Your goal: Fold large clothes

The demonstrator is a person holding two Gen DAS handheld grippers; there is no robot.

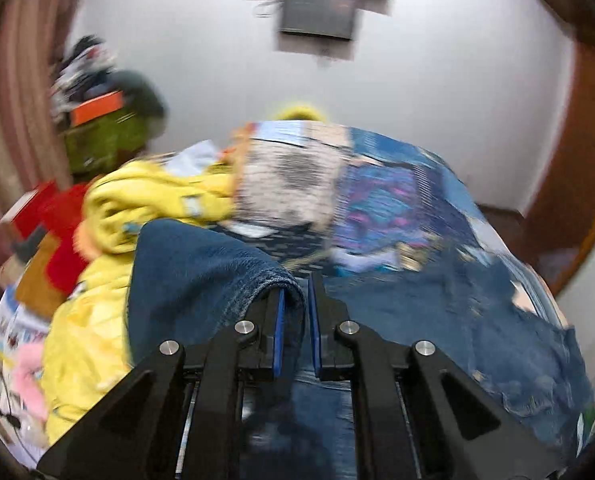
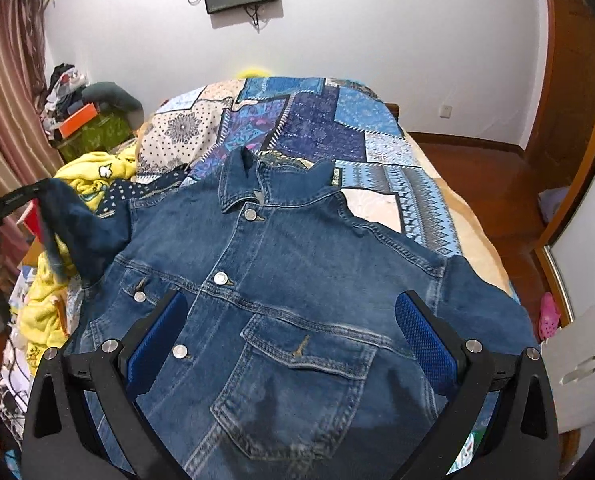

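A: Status of the fold?

B: Early stage. One denim jacket (image 2: pixel 297 300) lies front-up, buttoned, on the patchwork bedspread (image 2: pixel 317 120). The left gripper (image 1: pixel 295 312) is clenched on the cuff of one sleeve (image 1: pixel 217 264), which hangs raised off the bed at the jacket's side. The right gripper (image 2: pixel 289 344) is released, its jaws spread wide above the chest panel, holding nothing.

A: What remains?

B: By my estimate, nearly everything: that sleeve is not yet laid across the body, the other sleeve (image 2: pixel 485 304) lies flat and untouched, and the body is unfolded.

A: Count?

B: One jacket, two sleeves, two chest pockets, two grippers. I count four front buttons; more may be hidden
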